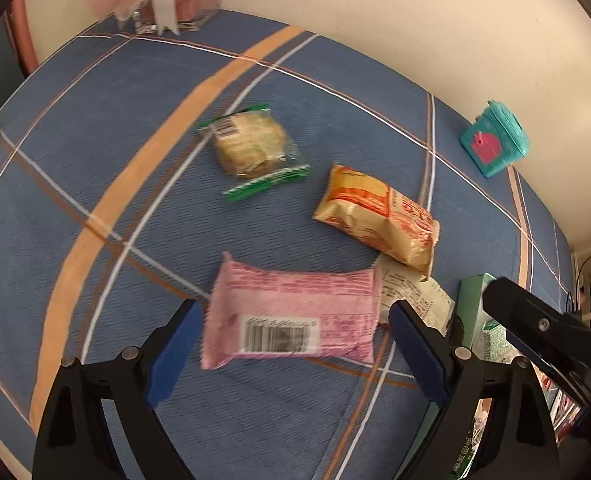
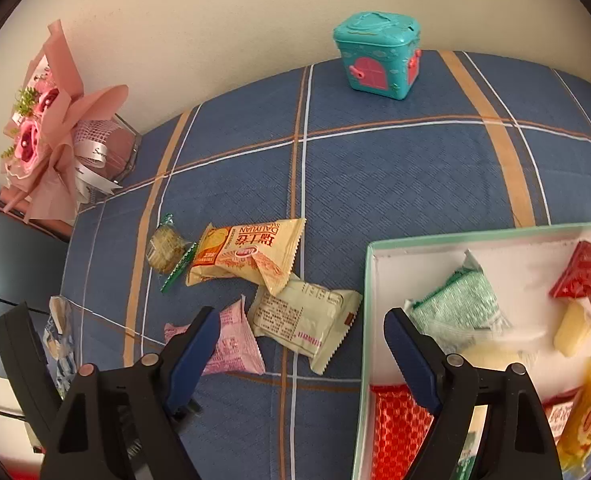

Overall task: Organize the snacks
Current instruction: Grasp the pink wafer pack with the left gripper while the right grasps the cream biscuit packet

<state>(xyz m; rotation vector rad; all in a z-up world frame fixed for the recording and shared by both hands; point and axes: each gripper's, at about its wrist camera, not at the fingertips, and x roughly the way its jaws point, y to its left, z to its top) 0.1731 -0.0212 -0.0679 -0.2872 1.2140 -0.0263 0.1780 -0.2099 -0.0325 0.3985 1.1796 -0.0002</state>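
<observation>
1. The box (image 2: 447,240), with a green rim and white inside, already holds several snacks: a green packet (image 2: 459,304), a red packet (image 2: 587,280), a red dotted packet (image 2: 395,432), two pale yellow pieces and a yellow packet near its lower right corner.
2. Left of the box, four snacks lie loose on the blue checked cloth (image 2: 375,168): a cream packet (image 2: 303,320) just beside the box, a pink packet (image 2: 235,344) touching it, an orange packet (image 2: 247,256) overlapping the cream one, and a clear-wrapped biscuit (image 2: 167,248) farthest out. I judge the job roughly half done.
3. The left gripper (image 1: 291,344) has its fingers wide apart on either side of the pink packet (image 1: 291,312), gripping nothing yet; whether they touch it I cannot tell.
4. The right gripper (image 2: 301,344) is also spread wide and empty, hovering by the box's left edge.
5. Writing: the orange packet reads "DALIYUAN" with Chinese characters; the pink one shows a barcode, its small print blurred.
6. A teal toy house (image 2: 375,60) stands well beyond the box by the wall.
</observation>
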